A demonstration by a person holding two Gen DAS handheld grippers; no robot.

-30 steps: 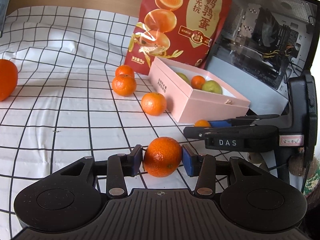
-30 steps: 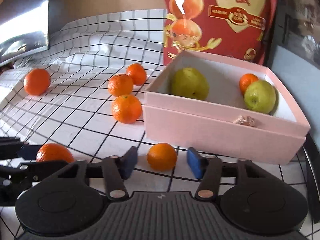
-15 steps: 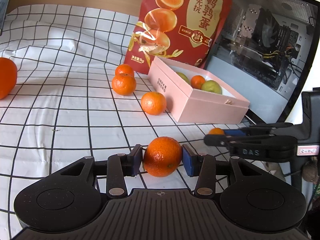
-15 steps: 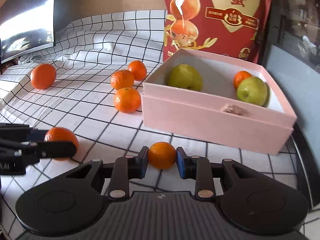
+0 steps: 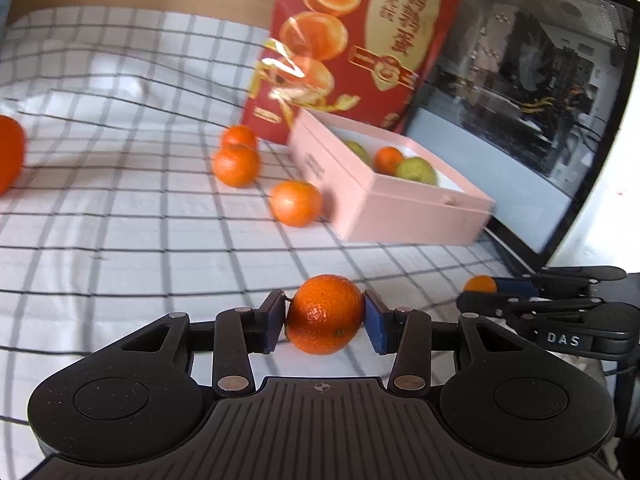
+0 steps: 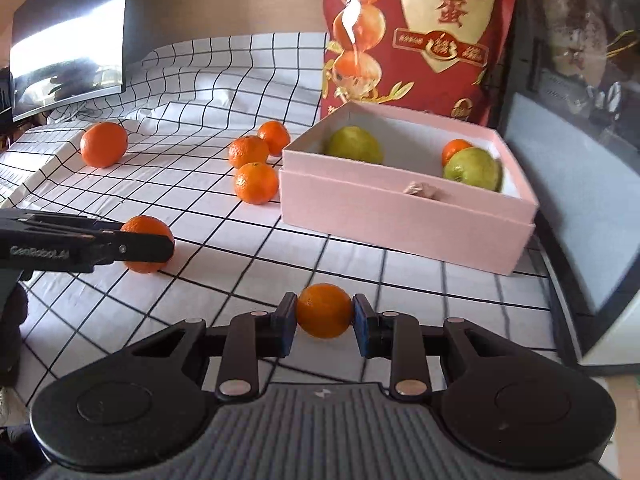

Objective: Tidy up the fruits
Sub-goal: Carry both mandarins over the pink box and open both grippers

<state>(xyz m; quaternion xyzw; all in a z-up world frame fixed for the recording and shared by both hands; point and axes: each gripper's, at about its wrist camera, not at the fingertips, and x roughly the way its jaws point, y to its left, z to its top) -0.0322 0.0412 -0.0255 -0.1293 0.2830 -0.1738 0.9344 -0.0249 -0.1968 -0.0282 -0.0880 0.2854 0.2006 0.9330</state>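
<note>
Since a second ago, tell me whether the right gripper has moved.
Yes. The right gripper, now shut on a small orange, has backed away from the pink box, which looks farther off.

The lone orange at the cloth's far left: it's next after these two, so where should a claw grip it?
Grip the lone orange across its widest middle, coming from the near side, tilted down. It is round and stands clear of other fruit on the checked cloth, so both pads fit beside it.

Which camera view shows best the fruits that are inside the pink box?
The right wrist view. It looks down into the pink box, so both green fruits and the small orange show. In the left wrist view the box is blurred and its wall hides most of one green fruit.
</note>
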